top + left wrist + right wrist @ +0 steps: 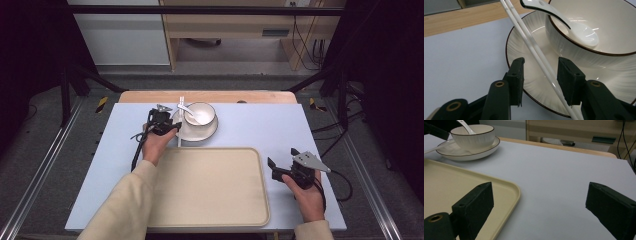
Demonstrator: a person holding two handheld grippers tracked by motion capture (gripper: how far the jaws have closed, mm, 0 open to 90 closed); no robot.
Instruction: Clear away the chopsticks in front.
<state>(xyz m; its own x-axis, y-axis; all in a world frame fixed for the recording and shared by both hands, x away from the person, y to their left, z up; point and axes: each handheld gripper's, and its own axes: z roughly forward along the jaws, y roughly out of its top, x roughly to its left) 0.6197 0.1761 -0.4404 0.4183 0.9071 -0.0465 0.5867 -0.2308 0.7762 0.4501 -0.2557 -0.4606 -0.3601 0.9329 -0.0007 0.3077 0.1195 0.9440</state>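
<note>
Chopsticks [536, 53]: white, thin, stiff, glossy, likely slippery, resting across plate [534, 85] rim. Left tongs [541, 75] straddle them mid-length, not yet pinching. Right tongs [539, 205] open, empty.

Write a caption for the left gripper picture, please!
Left gripper jaws straddle white chopsticks lying across a plate that holds a bowl and spoon.

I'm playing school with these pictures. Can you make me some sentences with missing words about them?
1. The spoon lies in the ____.
2. The bowl stands on a ____.
3. The left gripper has its jaws around the white ____.
4. The right gripper is beside the tray, with ____ between its jaws.

Missing words: bowl; plate; chopsticks; nothing
</note>
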